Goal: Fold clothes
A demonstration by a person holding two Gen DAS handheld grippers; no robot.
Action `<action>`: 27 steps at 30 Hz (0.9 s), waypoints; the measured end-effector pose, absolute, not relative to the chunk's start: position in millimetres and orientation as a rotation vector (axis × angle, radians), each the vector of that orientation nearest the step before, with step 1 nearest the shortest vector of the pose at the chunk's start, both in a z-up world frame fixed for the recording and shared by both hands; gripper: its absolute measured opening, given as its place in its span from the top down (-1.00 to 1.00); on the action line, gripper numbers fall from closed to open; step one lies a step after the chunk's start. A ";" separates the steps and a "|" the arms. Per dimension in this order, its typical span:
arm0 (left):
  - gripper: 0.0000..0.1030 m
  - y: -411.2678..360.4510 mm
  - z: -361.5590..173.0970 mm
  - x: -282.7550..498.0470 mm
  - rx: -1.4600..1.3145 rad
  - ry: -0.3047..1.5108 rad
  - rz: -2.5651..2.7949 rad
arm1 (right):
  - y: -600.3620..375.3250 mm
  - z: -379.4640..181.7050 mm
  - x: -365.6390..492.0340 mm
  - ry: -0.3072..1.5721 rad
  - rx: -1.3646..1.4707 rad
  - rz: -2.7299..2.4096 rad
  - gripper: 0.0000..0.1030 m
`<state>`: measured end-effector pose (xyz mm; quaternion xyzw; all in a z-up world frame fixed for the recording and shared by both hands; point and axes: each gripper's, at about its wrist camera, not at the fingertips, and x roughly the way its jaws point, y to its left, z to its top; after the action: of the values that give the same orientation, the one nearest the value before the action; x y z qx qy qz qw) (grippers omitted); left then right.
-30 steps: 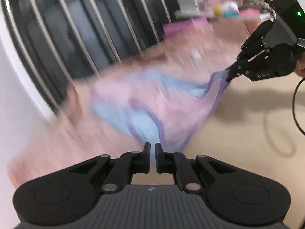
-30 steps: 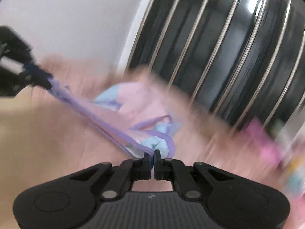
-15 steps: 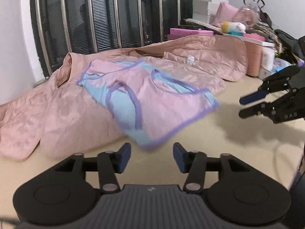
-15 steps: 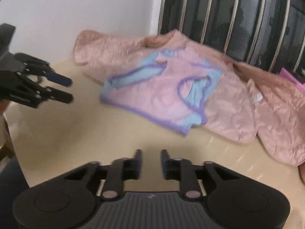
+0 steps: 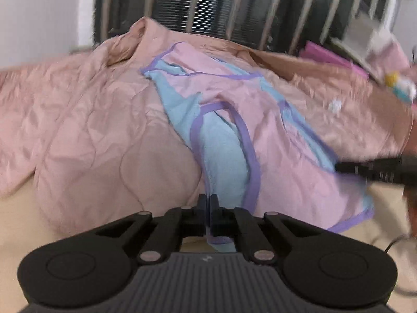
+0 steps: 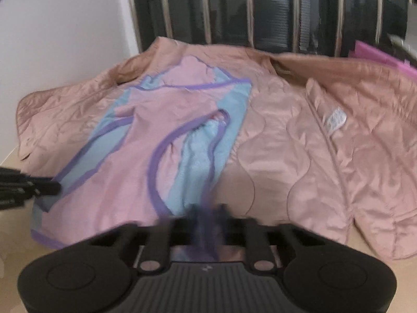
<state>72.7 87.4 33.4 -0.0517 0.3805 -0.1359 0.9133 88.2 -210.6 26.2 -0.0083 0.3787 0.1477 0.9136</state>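
I am gripping again: half a second ago both my claws were hanging wide apart and clear of the cloth, and now my left gripper [image 5: 207,203] is pinching the near blue edge of the pink and blue garment [image 5: 271,140], while my right gripper [image 6: 207,215] is clamping its purple-trimmed edge. The garment, flung through the air a second ago, is now lying spread over the quilted pink jacket [image 5: 86,120]. Both claws are sitting lower and nearer to the cloth, with the right one blurring in its own view.
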 end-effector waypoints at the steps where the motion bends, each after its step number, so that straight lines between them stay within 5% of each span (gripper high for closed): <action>1: 0.97 91.3 33.9 68.8 -0.123 0.776 -0.275 | -211.0 24.6 86.3 0.776 -0.012 0.297 0.97; 12: 0.92 121.0 48.8 -43.6 -0.242 0.770 -0.310 | -240.7 42.4 -50.2 0.759 0.028 0.328 0.97; 14: 0.74 119.1 50.8 -51.3 -0.214 0.759 -0.296 | -243.7 46.7 -70.8 0.772 0.001 0.330 0.95; 17: 0.23 112.5 51.7 -47.7 -0.183 0.744 -0.306 | -251.9 53.2 -89.1 0.753 0.007 0.332 0.56; 20: 0.22 96.0 47.4 -26.8 -0.111 0.747 -0.293 | -254.0 51.1 -75.8 0.739 0.060 0.339 0.48; 22: 0.26 87.1 41.7 -10.8 -0.082 0.774 -0.279 | -243.9 43.6 -59.4 0.748 0.063 0.346 0.48; 24: 0.85 86.7 35.2 -2.7 -0.099 0.796 -0.275 | -231.8 33.6 -43.1 0.769 0.061 0.348 0.50; 27: 0.98 96.5 32.7 -0.2 -0.138 0.780 -0.253 | -217.6 23.2 -30.7 0.772 0.033 0.334 0.98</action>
<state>-0.2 96.5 32.7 -0.0670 0.3787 -0.1227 0.9149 -30.7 -217.6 23.2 0.0160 0.3746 0.1620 0.9128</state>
